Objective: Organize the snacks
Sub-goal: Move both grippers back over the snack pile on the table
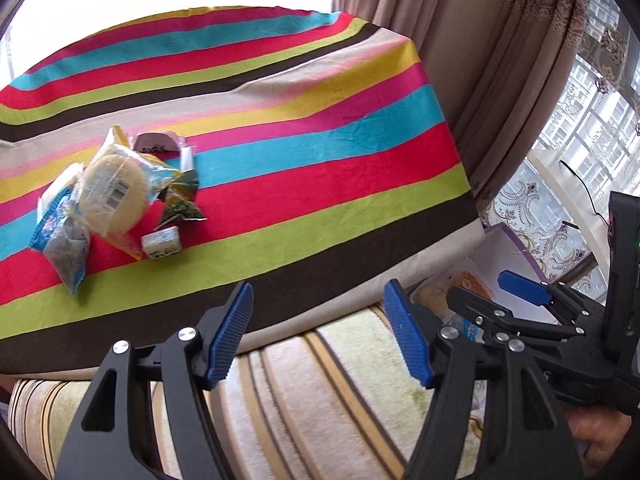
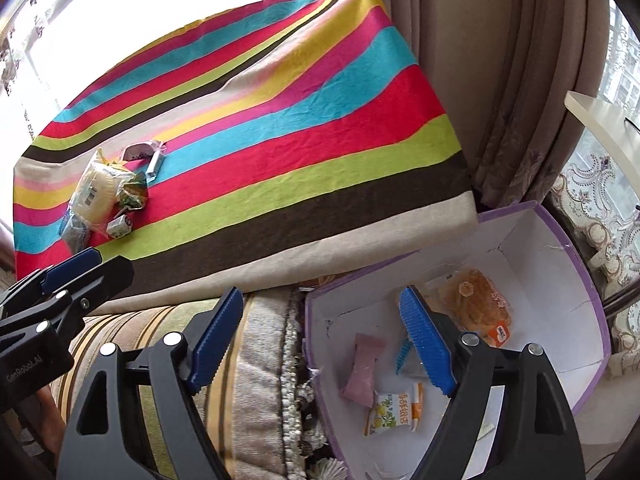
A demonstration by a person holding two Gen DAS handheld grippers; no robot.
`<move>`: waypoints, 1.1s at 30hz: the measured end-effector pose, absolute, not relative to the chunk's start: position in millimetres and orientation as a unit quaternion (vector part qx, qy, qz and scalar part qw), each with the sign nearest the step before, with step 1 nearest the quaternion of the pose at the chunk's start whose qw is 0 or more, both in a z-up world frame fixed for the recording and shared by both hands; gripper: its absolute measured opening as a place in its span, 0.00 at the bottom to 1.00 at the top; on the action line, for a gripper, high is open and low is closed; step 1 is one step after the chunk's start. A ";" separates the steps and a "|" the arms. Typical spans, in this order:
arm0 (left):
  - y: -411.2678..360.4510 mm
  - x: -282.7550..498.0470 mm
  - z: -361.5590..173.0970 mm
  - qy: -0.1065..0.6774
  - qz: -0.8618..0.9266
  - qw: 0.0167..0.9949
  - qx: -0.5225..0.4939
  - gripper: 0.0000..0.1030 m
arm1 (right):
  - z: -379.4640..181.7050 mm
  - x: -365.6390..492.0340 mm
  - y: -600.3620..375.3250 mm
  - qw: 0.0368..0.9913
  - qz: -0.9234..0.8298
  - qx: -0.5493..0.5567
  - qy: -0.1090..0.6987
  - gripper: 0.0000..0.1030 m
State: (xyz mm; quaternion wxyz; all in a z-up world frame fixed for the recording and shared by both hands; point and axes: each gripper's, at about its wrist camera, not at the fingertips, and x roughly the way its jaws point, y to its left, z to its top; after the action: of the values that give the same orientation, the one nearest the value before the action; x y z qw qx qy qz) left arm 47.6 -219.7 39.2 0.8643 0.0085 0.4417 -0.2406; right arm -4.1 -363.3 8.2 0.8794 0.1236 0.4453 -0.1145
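Note:
A pile of wrapped snacks [image 1: 112,196] lies on the striped cloth [image 1: 320,152] at its left side: a round pale cake in clear wrap, a blue packet, a green packet and a small boxy one. The same snack pile [image 2: 104,196] shows in the right wrist view. My left gripper [image 1: 320,336] hangs open and bare over the cloth's near edge, well right of the pile. My right gripper [image 2: 320,340] is open and bare at the left rim of a purple box [image 2: 560,220]. Inside lie a bread packet [image 2: 476,304], a pink packet [image 2: 362,368] and a yellow-white packet [image 2: 394,408].
A striped upholstered seat [image 1: 320,392] lies below both grippers. Beige curtains [image 1: 460,60] hang behind the cloth's right corner. A white table edge [image 2: 600,120] and lace drapes stand right of the box. The right gripper [image 1: 496,292] shows in the left view, the left gripper [image 2: 80,280] in the right view.

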 end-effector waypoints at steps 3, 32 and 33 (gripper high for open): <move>-194.4 52.7 38.2 0.445 -0.216 0.869 -0.012 0.66 | 9.5 3.2 -350.9 0.880 -0.106 0.113 0.449 0.79; -17.8 106.6 12.4 0.448 -0.049 0.873 -0.184 0.66 | 13.5 84.0 -251.5 0.887 -0.024 0.049 0.459 0.81; -15.6 110.1 10.9 0.449 -0.047 0.872 -0.188 0.66 | 13.4 87.2 -247.3 0.888 -0.019 0.046 0.457 0.81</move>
State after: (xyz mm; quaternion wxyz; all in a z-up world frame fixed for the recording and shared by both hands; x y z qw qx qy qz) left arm 110.1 -15.6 10.9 0.8724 -0.1882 0.4487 -0.0470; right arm 87.2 -247.3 13.4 0.8879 0.0463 0.4573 -0.0188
